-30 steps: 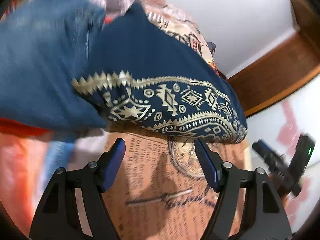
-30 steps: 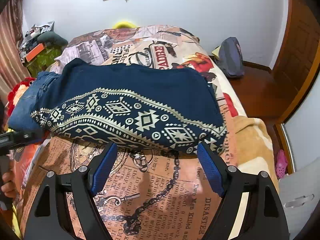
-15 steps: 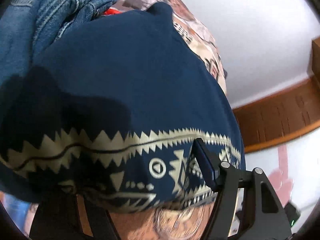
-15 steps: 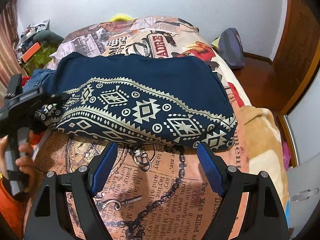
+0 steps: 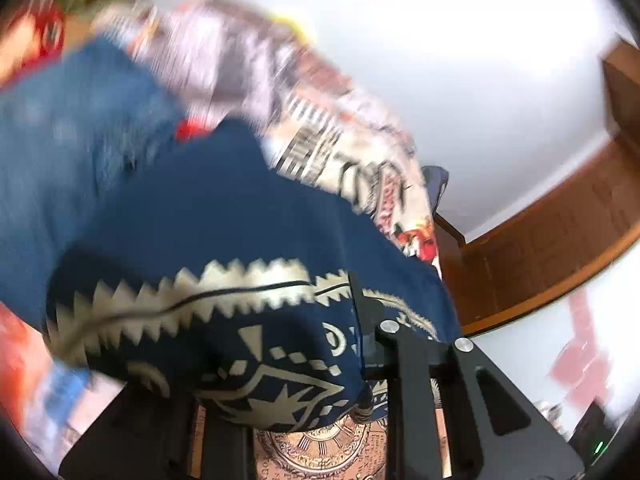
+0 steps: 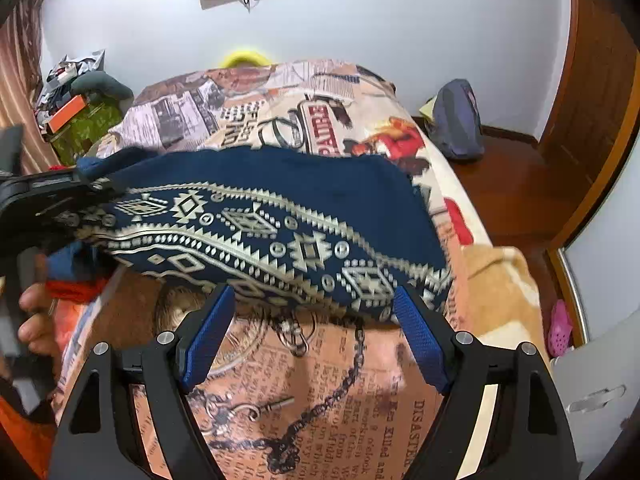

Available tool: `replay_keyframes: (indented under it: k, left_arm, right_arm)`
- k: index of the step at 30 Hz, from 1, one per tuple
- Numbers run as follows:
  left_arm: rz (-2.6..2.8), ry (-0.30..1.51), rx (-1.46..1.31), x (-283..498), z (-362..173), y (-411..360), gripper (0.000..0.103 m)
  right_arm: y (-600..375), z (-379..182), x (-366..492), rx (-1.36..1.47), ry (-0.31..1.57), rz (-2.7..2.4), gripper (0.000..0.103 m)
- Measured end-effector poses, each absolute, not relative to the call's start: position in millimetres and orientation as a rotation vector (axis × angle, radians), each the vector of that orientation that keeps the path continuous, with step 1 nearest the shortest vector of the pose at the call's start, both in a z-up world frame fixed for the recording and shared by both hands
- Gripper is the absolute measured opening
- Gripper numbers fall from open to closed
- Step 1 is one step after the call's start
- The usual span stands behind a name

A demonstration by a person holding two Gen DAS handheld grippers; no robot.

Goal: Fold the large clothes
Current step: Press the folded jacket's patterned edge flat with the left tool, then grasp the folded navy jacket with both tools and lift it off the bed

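Observation:
A folded navy garment (image 6: pixel 280 216) with a cream geometric border lies across the printed bedspread (image 6: pixel 320 380). My right gripper (image 6: pixel 312 344) is open and empty, its blue pads at the garment's near edge. My left gripper (image 6: pixel 80 196) is at the garment's left end and grips the patterned hem. In the left wrist view the garment (image 5: pixel 224 288) drapes over the gripper; the right finger (image 5: pixel 360 320) shows, the left finger is hidden under cloth.
Blue jeans (image 5: pixel 60 152) lie left of the garment. A dark bag (image 6: pixel 456 124) stands on the wooden floor to the right. Clutter (image 6: pixel 80 108) sits at the bed's far left. A pink shoe (image 6: pixel 560 328) lies on the floor.
My left gripper pushed in under the garment's left end and closed on the hem, lifting it. My right gripper moved forward to the garment's near edge, still open.

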State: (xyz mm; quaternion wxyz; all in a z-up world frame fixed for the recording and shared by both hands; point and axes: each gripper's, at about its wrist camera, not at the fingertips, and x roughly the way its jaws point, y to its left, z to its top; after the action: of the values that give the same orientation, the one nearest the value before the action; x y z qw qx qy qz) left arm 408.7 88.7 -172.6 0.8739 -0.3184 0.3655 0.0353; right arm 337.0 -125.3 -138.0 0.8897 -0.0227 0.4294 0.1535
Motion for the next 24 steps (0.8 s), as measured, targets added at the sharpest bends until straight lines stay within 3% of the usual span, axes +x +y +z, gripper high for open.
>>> replay_keyframes:
  k: [4,10,17,21,24]
  left_arm:
    - [0.097,0.636,-0.566,376.8,-123.9,91.9,0.022]
    - [0.127,0.561,-0.518,337.3,-98.3,125.7,0.022]
    - [0.172,0.693,-0.501,316.5,-159.2,159.9,0.024]
    - [0.215,0.749,-0.559,310.7,-190.4,177.2,0.036]
    - [0.262,0.764,-0.585,310.8,-204.3,186.7,0.038]
  right_arm:
    - [-108.0,-121.1,346.4,-0.049,0.863,0.351,0.079]
    - [-49.2,-125.3,359.9,-0.031,0.899,0.477,0.079]
    - [15.4,-180.1,356.8,-0.079,1.030,0.572,0.079]
    - [25.1,-206.9,350.5,-0.107,1.066,0.583,0.081]
    - [26.1,-209.7,346.6,-0.122,1.052,0.589,0.082]
